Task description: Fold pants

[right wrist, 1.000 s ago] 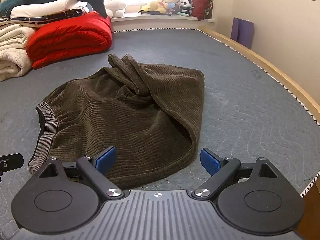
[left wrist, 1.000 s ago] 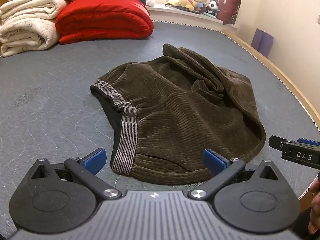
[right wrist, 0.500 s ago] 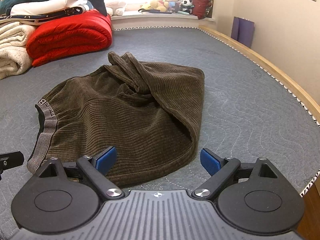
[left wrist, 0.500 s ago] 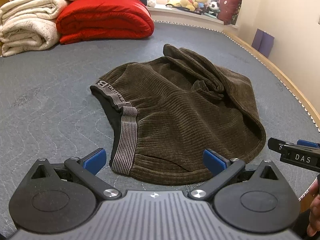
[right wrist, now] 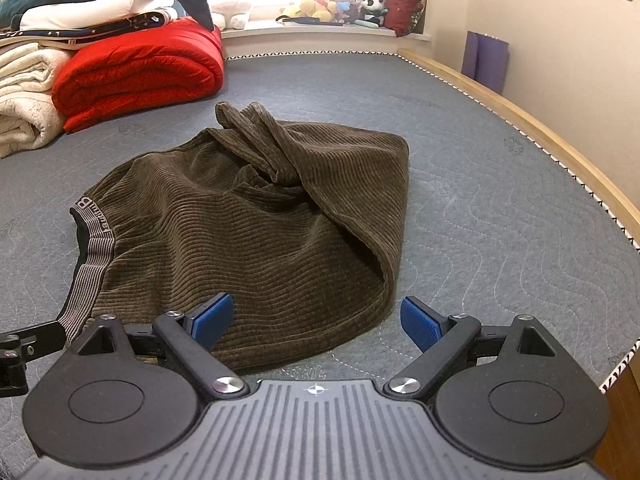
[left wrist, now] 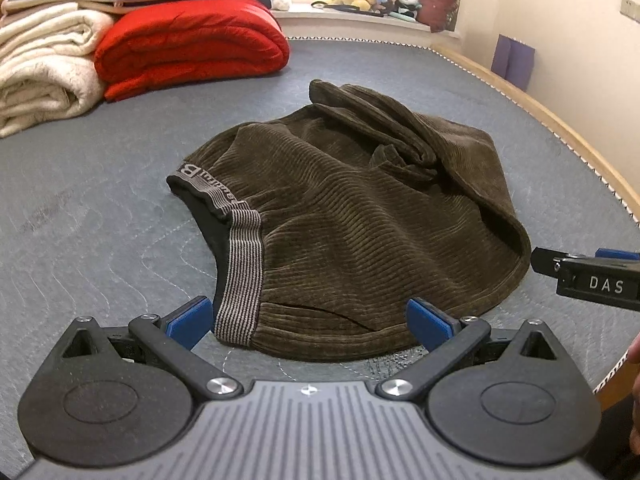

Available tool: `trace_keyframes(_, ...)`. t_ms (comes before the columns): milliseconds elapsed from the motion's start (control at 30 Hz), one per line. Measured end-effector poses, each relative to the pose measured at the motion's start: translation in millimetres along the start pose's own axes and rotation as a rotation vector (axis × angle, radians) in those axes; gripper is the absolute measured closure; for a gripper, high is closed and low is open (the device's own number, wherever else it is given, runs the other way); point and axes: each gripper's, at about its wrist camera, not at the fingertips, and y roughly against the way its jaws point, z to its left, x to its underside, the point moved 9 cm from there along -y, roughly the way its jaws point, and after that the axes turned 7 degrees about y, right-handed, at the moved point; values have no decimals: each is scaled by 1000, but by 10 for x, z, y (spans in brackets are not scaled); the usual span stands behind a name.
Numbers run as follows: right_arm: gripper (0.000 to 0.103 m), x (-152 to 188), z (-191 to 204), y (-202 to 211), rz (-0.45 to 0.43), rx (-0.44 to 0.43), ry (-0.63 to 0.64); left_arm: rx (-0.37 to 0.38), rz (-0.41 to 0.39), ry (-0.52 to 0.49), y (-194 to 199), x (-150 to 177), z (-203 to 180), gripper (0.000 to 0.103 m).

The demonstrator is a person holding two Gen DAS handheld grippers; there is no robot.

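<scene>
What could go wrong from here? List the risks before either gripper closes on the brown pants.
1. The pants lie bunched, legs twisted on top; a near-hem grab may lock in those wrinkles.
2. The open left gripper straddles the striped waistband corner and could pinch only one layer.
3. The open right gripper may catch uneven layers.

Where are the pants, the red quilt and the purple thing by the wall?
pants (right wrist: pixel 248 236): right wrist view, on the ribbed brown cloth at its middle.
red quilt (left wrist: pixel 192 52): left wrist view, on the folded bundle's front.
purple thing (right wrist: pixel 486 60): right wrist view, on its flat face.
</scene>
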Motion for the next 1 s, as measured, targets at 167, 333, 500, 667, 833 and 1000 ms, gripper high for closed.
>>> trace_keyframes(167, 11, -1, 3, 4, 0, 0, -1, -3, 3, -8, -17, 5, -20, 0)
trace_keyframes(333, 11, 6, 2, -4, 1, 0, -2, 5, 8, 1, -25, -4, -17, 0)
trace_keyframes(500, 11, 9, 4, -8, 2, 1, -2, 11, 14, 12, -33, -3, -6, 0)
trace_keyframes(667, 11, 10, 7, -13, 2, -1, -1, 36, 27, 29, -50, 5, 4, 0)
trace_keyframes(833, 11, 3, 28, -18, 2, -2, 8, 60, 35, 59, -63, 1, 12, 0)
trace_keyframes(1000, 11, 0, 30, -14, 7, -4, 10, 60, 44, 85, -74, -13, 31, 0)
